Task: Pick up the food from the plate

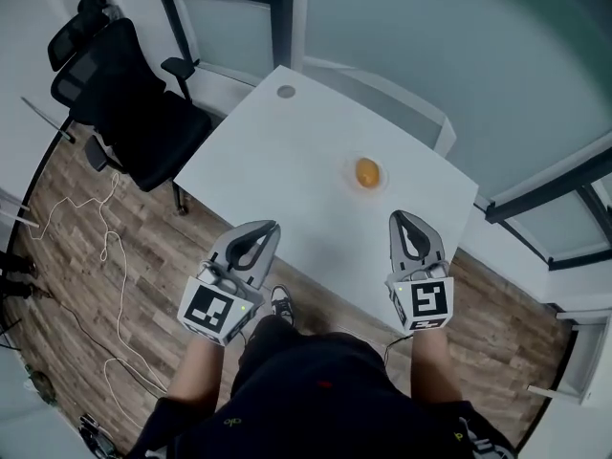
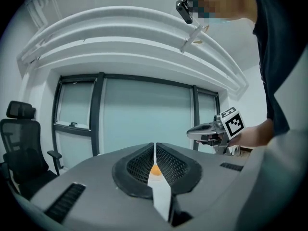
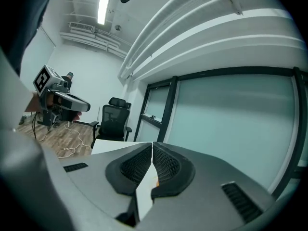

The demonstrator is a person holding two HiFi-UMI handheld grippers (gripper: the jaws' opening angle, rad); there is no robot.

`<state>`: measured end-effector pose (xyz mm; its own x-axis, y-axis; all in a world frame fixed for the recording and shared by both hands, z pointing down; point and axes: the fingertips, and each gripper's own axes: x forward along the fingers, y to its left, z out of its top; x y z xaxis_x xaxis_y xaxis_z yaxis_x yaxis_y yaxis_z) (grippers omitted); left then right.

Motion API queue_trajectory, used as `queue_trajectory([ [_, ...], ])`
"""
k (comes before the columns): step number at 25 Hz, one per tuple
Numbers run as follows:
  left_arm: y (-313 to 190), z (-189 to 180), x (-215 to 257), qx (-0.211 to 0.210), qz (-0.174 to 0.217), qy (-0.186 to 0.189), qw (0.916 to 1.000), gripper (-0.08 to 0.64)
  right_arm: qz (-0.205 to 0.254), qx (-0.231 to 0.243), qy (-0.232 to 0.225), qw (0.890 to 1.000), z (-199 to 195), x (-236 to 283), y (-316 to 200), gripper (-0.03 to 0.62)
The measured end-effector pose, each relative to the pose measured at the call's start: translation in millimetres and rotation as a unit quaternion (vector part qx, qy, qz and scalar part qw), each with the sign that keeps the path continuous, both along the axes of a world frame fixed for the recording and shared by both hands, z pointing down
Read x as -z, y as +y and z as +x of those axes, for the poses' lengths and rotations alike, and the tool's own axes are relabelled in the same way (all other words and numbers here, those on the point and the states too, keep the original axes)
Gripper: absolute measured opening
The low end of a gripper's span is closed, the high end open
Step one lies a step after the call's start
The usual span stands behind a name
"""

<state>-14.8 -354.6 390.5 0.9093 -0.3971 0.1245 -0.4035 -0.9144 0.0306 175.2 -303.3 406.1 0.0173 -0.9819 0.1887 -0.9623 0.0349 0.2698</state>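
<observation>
An orange, roundish piece of food (image 1: 367, 172) lies on a small pale plate (image 1: 352, 185) toward the far right of the white table (image 1: 287, 161). Both grippers hover over the near edge, short of the plate. My left gripper (image 1: 272, 227) is left of the food and my right gripper (image 1: 400, 217) just right of it. Each is shut with nothing held. In the left gripper view the jaws (image 2: 154, 150) meet, and a sliver of the food (image 2: 155, 169) shows through the slit. The right gripper view shows closed jaws (image 3: 152, 148) and an orange sliver (image 3: 156, 181).
A black office chair (image 1: 124, 94) stands at the table's left corner. Cables (image 1: 105, 256) trail over the wood floor on the left. A round grommet (image 1: 286, 92) sits at the table's far corner. Glass partitions with dark frames (image 1: 279, 12) lie beyond.
</observation>
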Motion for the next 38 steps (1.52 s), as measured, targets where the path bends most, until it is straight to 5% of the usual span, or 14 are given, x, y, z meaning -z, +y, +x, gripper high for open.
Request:
queue_trajectory([
  [13, -93.8, 8.3, -27.5, -0.047, -0.037, 0.002, 0.9982, 0.034, -0.039, -0.056, -0.005, 0.998, 6.7, -24.5, -66.1, 0.025],
  [23, -91.5, 53.2, -37.9, -0.043, -0.059, -0.02, 0.9971, 0.034, -0.079, -0.045, -0.046, 0.995, 67.5, -70.1, -106.4, 0.029],
  [24, -91.3, 56.7, -39.8, -0.039, -0.06, -0.024, 0.9971, 0.034, -0.083, -0.045, -0.054, 0.994, 75.4, -77.0, -112.1, 0.041],
  [26, -90.7, 61.4, -45.7, -0.031, -0.065, -0.033, 0.9968, 0.034, -0.091, -0.042, -0.083, 0.991, 88.1, -93.3, -124.1, 0.188],
  [38, -96.0, 61.3, -106.2, 0.013, -0.126, -0.08, 0.9888, 0.034, -0.182, -0.07, -0.115, 0.974, 127.7, -224.3, -201.3, 0.343],
])
